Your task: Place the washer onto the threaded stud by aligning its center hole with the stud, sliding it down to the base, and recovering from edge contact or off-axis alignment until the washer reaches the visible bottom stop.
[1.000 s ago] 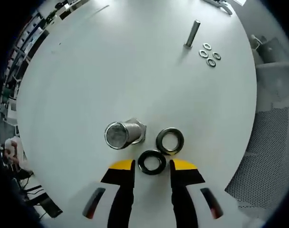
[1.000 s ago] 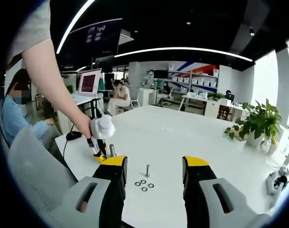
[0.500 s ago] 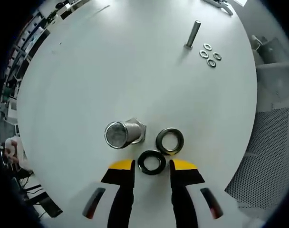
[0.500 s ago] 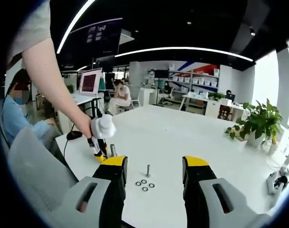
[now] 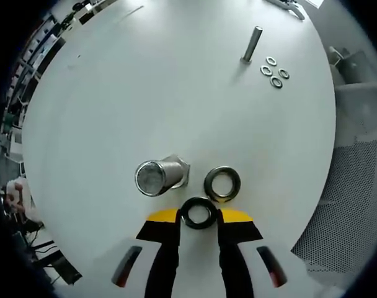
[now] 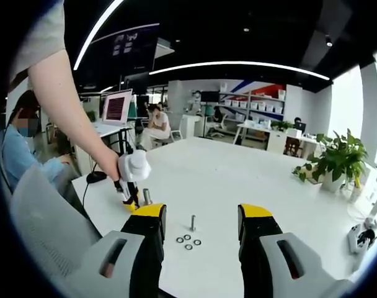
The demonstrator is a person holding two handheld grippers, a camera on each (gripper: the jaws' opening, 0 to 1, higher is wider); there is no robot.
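Observation:
A wide threaded stud point(image 5: 157, 176) stands upright on its hex base on the white table point(image 5: 145, 93). Two black washers lie beside it. My left gripper point(image 5: 198, 215) has its jaws pressed against both sides of the nearer washer point(image 5: 198, 213), which rests flat on the table. The other black washer point(image 5: 222, 184) lies just beyond it, right of the stud. In the right gripper view, my right gripper point(image 6: 201, 217) hangs open in the air well above the table, far from the stud point(image 6: 146, 196). A person's hand holds the left gripper point(image 6: 129, 203) down beside that stud.
A thin bolt point(image 5: 251, 43) stands farther off with several small silver washers point(image 5: 274, 71) next to it; both appear between the right jaws, bolt point(image 6: 193, 222) and washers point(image 6: 188, 241). A mesh chair point(image 5: 343, 205) sits by the table edge. People sit at desks behind.
The left jaws have closed inward from either side until they meet the near black washer. The right gripper view is unchanged.

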